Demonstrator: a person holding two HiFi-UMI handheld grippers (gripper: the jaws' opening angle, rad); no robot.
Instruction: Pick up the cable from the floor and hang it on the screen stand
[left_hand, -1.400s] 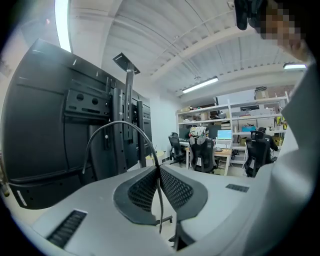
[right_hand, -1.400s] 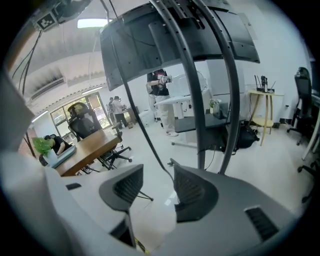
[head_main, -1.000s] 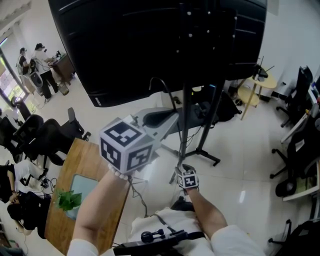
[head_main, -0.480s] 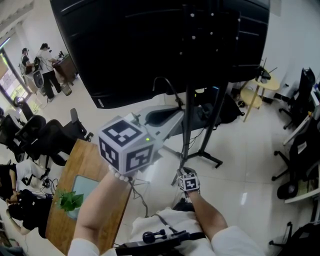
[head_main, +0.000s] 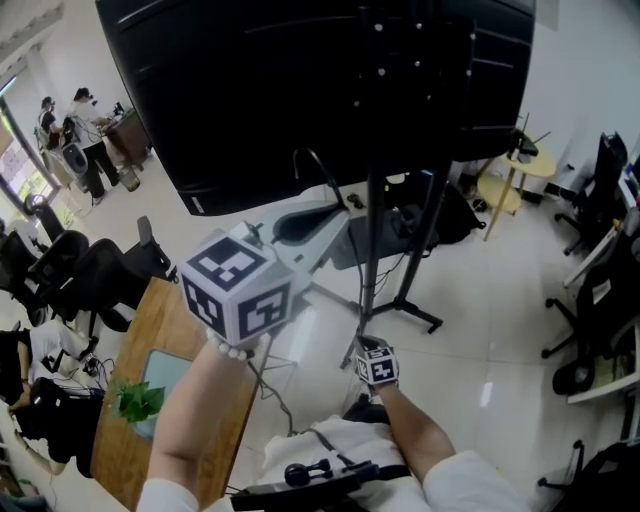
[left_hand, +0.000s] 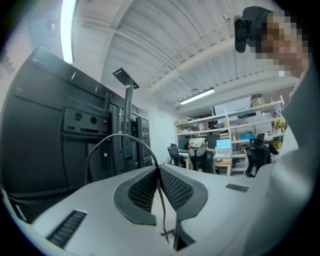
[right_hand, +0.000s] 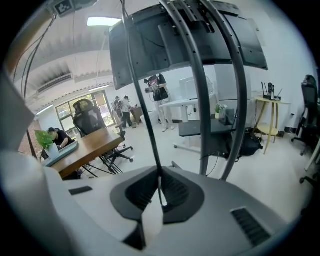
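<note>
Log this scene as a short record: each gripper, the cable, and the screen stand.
Left gripper: raised near the screen, shut on the cable
Right gripper: lower, near the screen stand, closing with the cable between its jaws
Cable: thin, black, arcs above the left gripper
Screen stand: dark upright poles under the screen

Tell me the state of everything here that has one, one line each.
cable: lifted, arching, held by both grippers.
left gripper: fingers shut on the cable.
right gripper: fingers closing on the cable between them.
screen stand: upright on the floor.
</note>
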